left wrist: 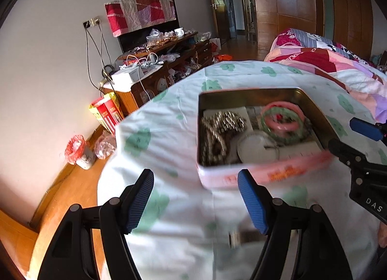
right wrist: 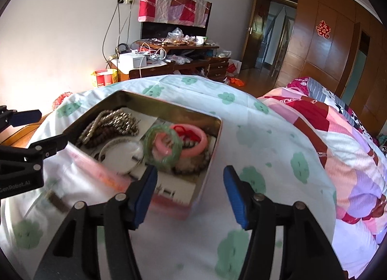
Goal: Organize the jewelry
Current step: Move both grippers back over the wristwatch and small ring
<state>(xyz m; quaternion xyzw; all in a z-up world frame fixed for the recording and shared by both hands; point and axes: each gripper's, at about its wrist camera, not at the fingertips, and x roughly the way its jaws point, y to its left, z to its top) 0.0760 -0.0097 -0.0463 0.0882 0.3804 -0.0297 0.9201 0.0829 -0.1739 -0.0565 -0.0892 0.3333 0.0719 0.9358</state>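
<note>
An open pink-sided tin [left wrist: 263, 175] [right wrist: 169, 201] sits on a white cloth with green prints. It holds silver bead strands [left wrist: 221, 124] [right wrist: 108, 123], a green bangle [left wrist: 284, 135] [right wrist: 176, 156], a pink bangle [left wrist: 283, 125] [right wrist: 198, 146] and a round white piece [left wrist: 254, 147] [right wrist: 122, 153]. My left gripper [left wrist: 196, 197] [right wrist: 41, 130] stands open at the tin's near left corner, with nothing between its fingers. My right gripper [right wrist: 191, 193] [left wrist: 348, 135] is open astride the tin's near right corner, pads clear of it. A small blurred metallic thing [left wrist: 241, 236] [right wrist: 54, 199] lies on the cloth in front of the tin.
A patchwork quilt [right wrist: 338, 149] is bunched up to the right of the cloth. Beyond the cloth's far edge stands a cluttered wooden cabinet [right wrist: 169, 62]. On the wooden floor at left are a red-lined bin [left wrist: 77, 152] and red-and-yellow boxes [left wrist: 106, 113].
</note>
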